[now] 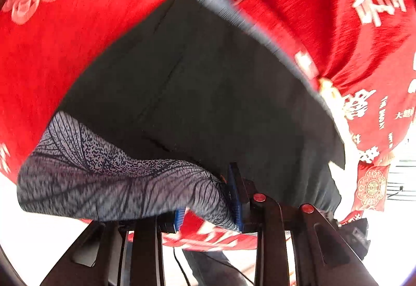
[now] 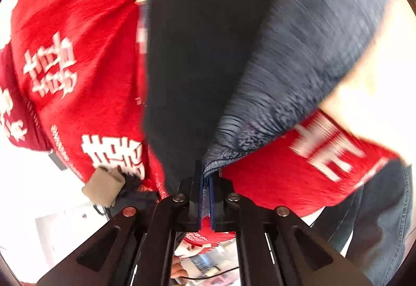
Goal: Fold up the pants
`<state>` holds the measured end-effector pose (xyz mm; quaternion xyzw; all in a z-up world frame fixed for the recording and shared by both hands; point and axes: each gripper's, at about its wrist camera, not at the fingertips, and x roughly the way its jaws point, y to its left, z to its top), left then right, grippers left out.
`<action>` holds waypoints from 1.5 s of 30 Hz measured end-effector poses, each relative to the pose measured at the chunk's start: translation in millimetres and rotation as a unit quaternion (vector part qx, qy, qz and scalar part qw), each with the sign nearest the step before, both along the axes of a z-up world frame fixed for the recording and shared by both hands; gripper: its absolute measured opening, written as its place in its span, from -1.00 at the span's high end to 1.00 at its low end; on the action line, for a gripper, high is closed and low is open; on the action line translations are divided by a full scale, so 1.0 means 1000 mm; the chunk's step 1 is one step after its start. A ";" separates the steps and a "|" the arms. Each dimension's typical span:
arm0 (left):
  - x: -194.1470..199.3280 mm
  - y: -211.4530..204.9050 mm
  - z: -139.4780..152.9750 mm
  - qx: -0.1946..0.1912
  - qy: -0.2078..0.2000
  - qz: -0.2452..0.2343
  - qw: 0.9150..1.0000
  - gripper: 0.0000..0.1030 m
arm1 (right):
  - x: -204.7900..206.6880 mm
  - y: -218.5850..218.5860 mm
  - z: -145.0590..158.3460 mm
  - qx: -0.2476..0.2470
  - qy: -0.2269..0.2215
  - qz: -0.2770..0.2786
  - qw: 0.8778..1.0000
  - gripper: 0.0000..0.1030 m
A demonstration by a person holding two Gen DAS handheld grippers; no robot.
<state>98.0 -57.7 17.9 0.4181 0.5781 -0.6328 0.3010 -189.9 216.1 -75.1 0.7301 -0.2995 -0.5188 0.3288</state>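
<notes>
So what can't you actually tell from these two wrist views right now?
- Left wrist view: the pants' full outline, lost to motion blur.
- Left gripper: the patterned fabric hides the grip.
- Right wrist view: the pants stretch past the top edge, out of frame; the red cloth's characters are smeared.

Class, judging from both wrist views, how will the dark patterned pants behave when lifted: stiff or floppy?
Probably floppy: the dark patterned fabric pants drape and bunch where the left hand-held gripper pinches them. Likely light: the right hand-held gripper holds a thin edge that folds over.
</notes>
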 end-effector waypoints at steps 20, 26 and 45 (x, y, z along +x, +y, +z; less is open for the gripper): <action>-0.166 -0.164 -0.057 -0.161 -0.135 -0.054 0.976 0.38 | -0.192 -0.305 -0.006 0.107 0.200 0.360 0.905 0.88; -0.155 -0.138 -0.004 -0.212 -0.157 -0.099 0.959 -0.66 | -0.194 -0.296 0.009 0.085 0.212 0.347 0.909 -0.18; -0.213 -0.095 -0.041 -0.240 -0.319 -0.168 0.901 -0.77 | -0.189 -0.253 0.040 0.102 0.276 0.343 0.892 -0.47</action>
